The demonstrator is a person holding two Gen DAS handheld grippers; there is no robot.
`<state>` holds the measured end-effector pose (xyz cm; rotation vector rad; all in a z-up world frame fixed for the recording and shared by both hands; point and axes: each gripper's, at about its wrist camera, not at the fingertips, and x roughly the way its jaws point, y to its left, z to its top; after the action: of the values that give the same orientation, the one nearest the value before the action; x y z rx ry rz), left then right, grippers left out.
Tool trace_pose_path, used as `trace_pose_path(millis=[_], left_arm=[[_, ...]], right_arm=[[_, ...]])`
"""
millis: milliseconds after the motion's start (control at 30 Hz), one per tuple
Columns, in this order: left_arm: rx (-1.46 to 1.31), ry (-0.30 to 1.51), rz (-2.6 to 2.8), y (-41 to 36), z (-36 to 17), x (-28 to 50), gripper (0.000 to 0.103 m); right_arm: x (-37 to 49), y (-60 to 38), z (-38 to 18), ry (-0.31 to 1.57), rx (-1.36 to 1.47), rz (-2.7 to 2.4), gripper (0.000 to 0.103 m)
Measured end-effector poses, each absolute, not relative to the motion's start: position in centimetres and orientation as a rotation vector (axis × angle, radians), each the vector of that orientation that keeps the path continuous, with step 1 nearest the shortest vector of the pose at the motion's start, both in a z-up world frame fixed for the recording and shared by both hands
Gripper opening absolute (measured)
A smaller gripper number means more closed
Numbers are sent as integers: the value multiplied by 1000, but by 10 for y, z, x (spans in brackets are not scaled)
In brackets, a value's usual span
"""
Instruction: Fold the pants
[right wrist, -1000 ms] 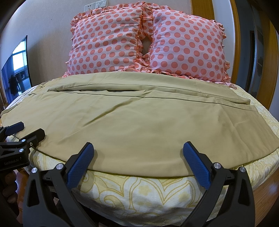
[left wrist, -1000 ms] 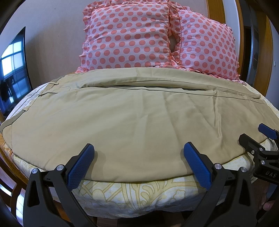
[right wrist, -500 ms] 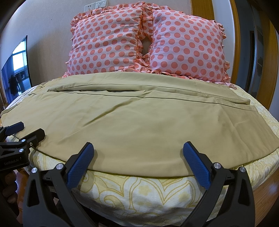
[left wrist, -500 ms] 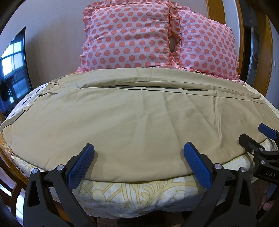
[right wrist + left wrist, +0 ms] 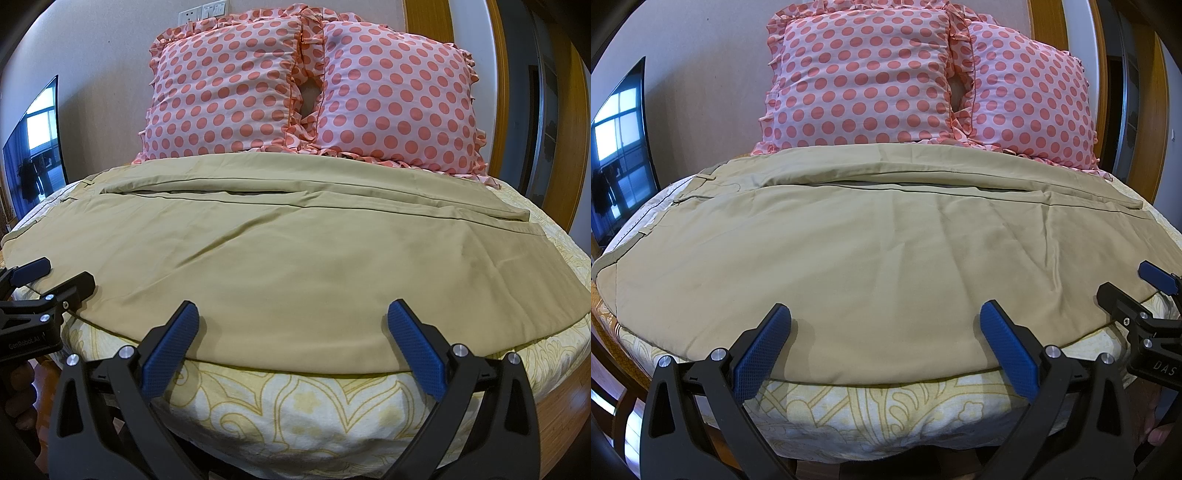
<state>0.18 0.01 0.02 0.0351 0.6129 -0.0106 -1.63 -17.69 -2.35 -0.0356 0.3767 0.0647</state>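
Khaki pants (image 5: pixel 871 251) lie spread flat across the bed, waistband to the left, leg hems to the right; they also show in the right wrist view (image 5: pixel 288 254). My left gripper (image 5: pixel 884 321) is open and empty, hovering just over the pants' near edge. My right gripper (image 5: pixel 291 319) is open and empty at the same near edge, further right. The right gripper shows at the right of the left wrist view (image 5: pixel 1123 288). The left gripper shows at the left of the right wrist view (image 5: pixel 55 277).
Two pink polka-dot pillows (image 5: pixel 864 81) (image 5: pixel 395 99) stand against the wall behind the pants. The bed has a yellow-patterned sheet (image 5: pixel 295 410) and a wooden frame. A dark TV screen (image 5: pixel 620 147) hangs at the left. A wooden doorframe (image 5: pixel 576 122) is at the right.
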Motion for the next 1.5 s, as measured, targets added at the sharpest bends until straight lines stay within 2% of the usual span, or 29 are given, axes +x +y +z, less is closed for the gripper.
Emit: trace_pose_path(millis=[1333, 1500], left_arm=[[35, 610, -11, 0, 0, 0, 102], [40, 640, -32, 1, 5, 6, 102]], right_arm=[[-18, -179, -24, 363, -37, 65, 101], [-1, -193, -2, 435, -15, 97, 101]])
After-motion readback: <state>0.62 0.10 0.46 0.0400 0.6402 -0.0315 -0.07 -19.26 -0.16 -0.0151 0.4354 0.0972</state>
